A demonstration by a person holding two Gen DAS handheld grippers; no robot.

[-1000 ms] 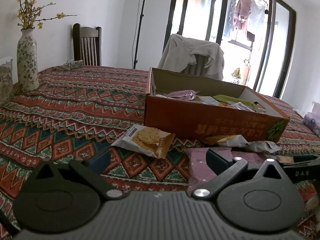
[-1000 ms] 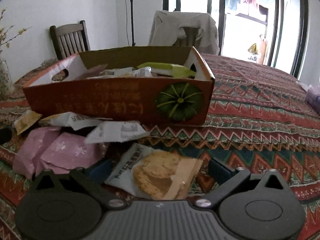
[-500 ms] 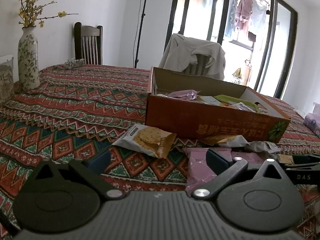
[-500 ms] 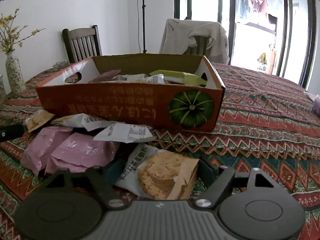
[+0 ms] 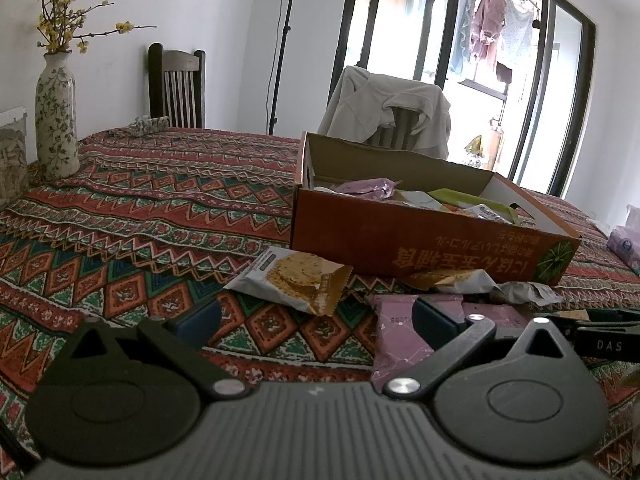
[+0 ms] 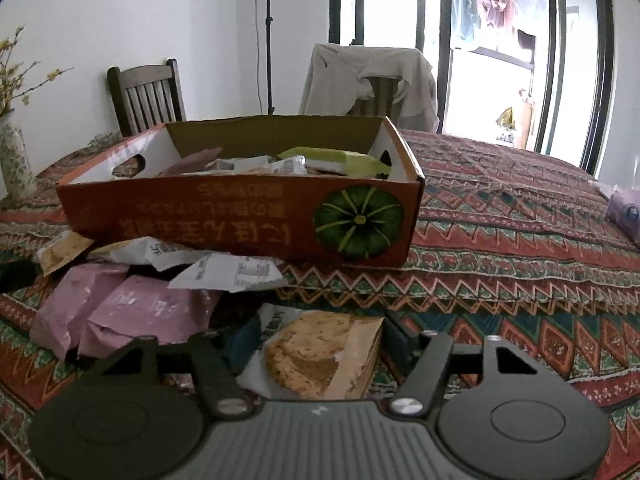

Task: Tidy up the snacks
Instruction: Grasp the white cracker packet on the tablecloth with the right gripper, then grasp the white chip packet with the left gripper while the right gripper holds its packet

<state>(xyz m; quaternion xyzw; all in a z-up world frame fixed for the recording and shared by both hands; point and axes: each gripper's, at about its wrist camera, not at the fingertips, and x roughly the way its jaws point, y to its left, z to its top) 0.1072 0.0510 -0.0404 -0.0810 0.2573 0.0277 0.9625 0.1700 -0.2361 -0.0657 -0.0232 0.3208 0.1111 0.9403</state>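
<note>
Dark blue fingers [image 6: 394, 338] of the right gripper [image 6: 320, 340] are closing around a cracker packet [image 6: 316, 356] lying on the worktop [image 6: 520, 248] (contact unclear). The left gripper [image 5: 316, 316] stands spread, empty. Beyond sits the orange box [image 6: 240, 220] of snacks.

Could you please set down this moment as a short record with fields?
Setting: table with patterned cloth
Container: orange cardboard box, open, already holding several snack packets
Loose snacks: cracker packet, pink packets and white wrappers lying in front of the box
Right gripper: jaws closing around the cracker packet, which lies between the fingers
Left gripper: open, nothing between its fingers
Other cracker packet: on the cloth ahead of the left gripper
Background: vase, two chairs
</note>
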